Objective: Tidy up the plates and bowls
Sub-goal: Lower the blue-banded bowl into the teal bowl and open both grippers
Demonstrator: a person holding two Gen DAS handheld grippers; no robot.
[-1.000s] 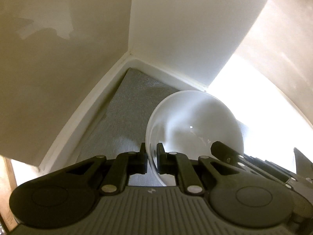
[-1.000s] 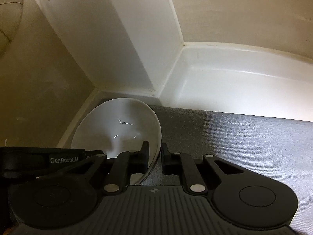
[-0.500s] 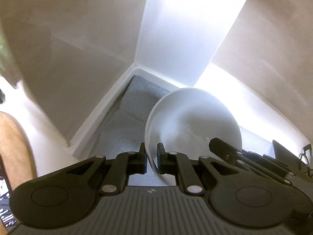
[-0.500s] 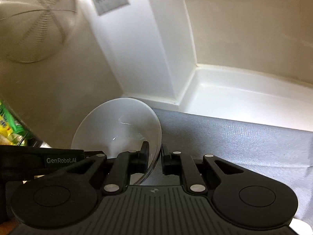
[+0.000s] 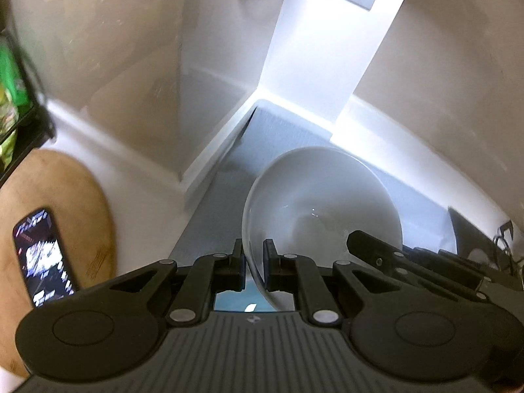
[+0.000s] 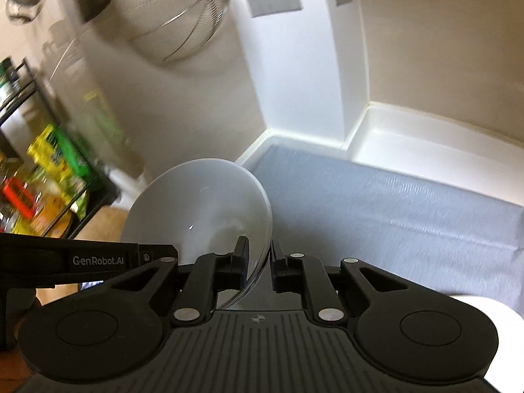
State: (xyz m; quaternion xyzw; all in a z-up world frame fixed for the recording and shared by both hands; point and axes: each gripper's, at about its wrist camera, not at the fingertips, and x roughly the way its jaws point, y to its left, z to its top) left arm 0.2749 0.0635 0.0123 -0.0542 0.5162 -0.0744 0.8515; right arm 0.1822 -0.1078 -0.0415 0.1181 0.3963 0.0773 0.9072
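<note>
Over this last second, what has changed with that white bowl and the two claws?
Both claws pulled back from the corner, bringing the white bowl with them: a wooden board, a phone and a wire strainer have come into view. Unchanged: the left claw and right claw stay clamped on opposite sides of the rim, above the grey mat.

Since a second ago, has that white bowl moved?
Yes. The white bowl has pulled back from the cupboard corner, both tools gripping its rim.
</note>
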